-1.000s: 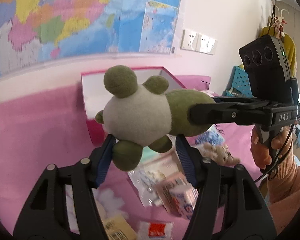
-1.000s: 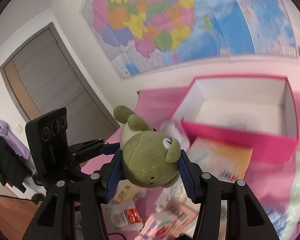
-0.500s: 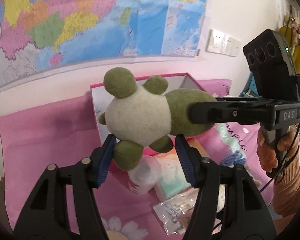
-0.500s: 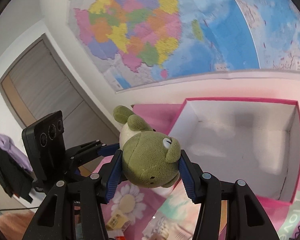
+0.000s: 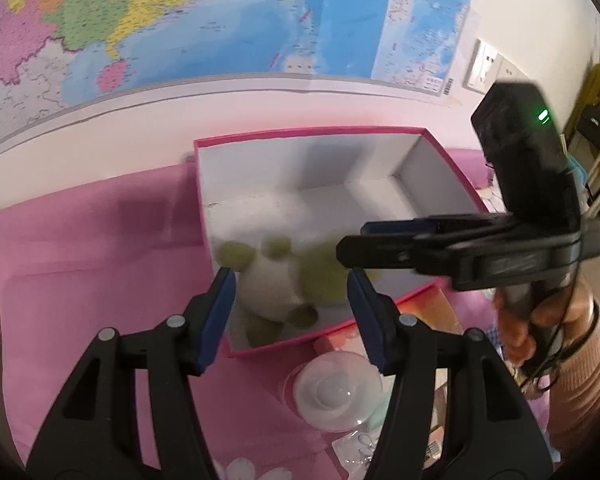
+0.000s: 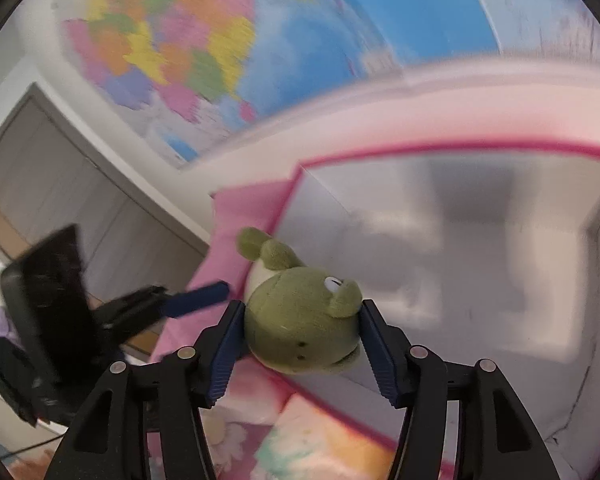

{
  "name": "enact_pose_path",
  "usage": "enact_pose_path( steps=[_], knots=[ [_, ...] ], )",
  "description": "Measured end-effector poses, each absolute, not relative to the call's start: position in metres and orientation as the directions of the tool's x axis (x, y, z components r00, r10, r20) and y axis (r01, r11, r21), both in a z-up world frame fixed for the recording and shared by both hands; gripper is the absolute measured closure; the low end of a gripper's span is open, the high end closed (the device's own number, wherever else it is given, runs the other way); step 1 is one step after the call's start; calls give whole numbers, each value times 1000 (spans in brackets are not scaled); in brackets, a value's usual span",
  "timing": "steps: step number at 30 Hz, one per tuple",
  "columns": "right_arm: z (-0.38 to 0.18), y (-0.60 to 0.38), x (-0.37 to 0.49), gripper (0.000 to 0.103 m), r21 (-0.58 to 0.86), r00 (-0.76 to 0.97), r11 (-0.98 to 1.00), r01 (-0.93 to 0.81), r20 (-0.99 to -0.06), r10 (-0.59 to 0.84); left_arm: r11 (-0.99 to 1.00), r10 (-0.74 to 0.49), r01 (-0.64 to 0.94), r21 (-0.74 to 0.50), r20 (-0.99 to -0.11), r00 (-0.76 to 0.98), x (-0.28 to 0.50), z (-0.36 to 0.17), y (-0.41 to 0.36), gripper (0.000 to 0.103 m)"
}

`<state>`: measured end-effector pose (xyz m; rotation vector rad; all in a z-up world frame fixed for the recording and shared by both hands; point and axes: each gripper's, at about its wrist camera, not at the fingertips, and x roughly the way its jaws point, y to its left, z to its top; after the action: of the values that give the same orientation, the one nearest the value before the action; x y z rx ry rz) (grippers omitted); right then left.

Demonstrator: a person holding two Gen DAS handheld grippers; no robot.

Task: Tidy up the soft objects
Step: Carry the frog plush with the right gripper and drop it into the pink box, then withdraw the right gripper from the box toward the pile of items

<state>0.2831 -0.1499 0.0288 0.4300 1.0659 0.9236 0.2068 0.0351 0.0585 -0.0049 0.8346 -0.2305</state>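
The step in hand is the drop of the plush frog [image 5: 284, 280] into the pink box [image 5: 440, 148]; judged from how things lie, the toy is at or just past the point of release.

In the left wrist view the left gripper [image 5: 292, 300] has its fingers [image 5: 216, 312] spread with clear gaps to the toy; the frog shows blurred beyond and between them, low inside the near corner of the box, not pressed by either pad; these fingers are narrowing again with nothing gripped.

In the right wrist view the right gripper [image 6: 302, 334] has the frog's head [image 6: 300, 324] between its fingers [image 6: 380, 348]; the jaws are opening; the blue pads sit right at the cheeks, and whether they still press cannot be told through the blur. From the left view the right gripper [image 5: 352, 248] reaches in across the box above the toy.

The box interior ahead of the fingers looks otherwise bare; short of the fingers, on the pink cloth [image 5: 80, 260], lie a clear round lid or dish [image 5: 336, 392] and some packets [image 6: 328, 440].

The next move, as a judgement: let the right fingers part fully so the frog settles on the box floor, then lift both grippers back over the near wall without snagging the plush, and turn toward the remaining soft items outside the box.
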Motion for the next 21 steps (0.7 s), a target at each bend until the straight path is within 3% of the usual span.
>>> enact_pose_path(
  steps=[5,8,12,21],
  knots=[
    [18,-153,287,39,616,251,697,-367,-656,712,983,-167,170,-66,-696,698,188,69,40,43],
    [32,-168,277,38,616,294,692,-376,-629,720,979,-197,181,-93,-657,728,169,81,45,43],
    [58,-183,246,34,604,320,665,-439,-587,744,963,-265,242,-121,-599,756,128,91,44,34],
    [106,-209,156,32,597,322,585,-549,-495,807,936,-334,328,-126,-608,720,67,72,21,34]
  ],
)
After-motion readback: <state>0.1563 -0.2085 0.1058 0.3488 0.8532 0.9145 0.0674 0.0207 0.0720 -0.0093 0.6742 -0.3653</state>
